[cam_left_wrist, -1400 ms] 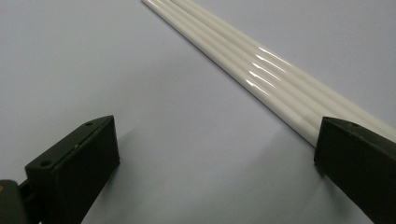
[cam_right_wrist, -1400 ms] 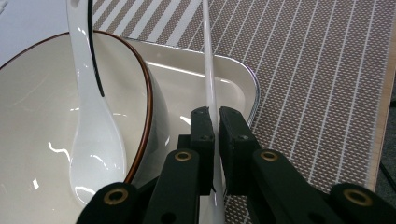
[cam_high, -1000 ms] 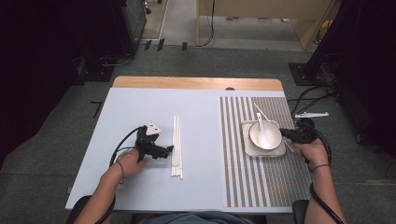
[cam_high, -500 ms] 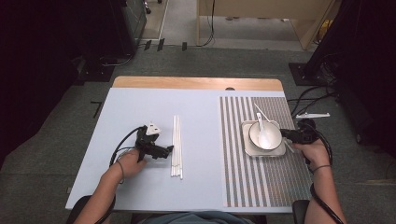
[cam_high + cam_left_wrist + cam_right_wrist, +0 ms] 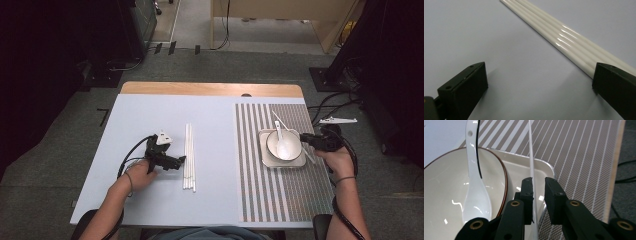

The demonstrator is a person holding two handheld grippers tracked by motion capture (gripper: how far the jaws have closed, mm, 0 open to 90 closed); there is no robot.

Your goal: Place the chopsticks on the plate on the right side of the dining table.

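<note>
Several long white sticks (image 5: 189, 155) (image 5: 564, 32) lie side by side on the pale blue table. My left gripper (image 5: 179, 161) (image 5: 539, 75) rests open just left of them, one jaw tip beside the nearest stick. On the striped mat (image 5: 280, 195) sits a square tray (image 5: 267, 161) (image 5: 541, 167) holding a white bowl (image 5: 272, 145) (image 5: 444, 185) with a white spoon (image 5: 281, 142) (image 5: 475, 192) in it. One thin white stick (image 5: 276, 117) (image 5: 531, 150) lies across the tray's right side. My right gripper (image 5: 303, 140) (image 5: 539, 183) has just been opening; the stick runs between its jaws with a gap on one side.
A wooden strip (image 5: 210, 89) edges the table's far side. The mat (image 5: 579, 152) reaches close to the table's right edge. A white object (image 5: 338, 120) and cables lie on the floor to the right. Bare blue tabletop (image 5: 150, 115) spreads at the far left.
</note>
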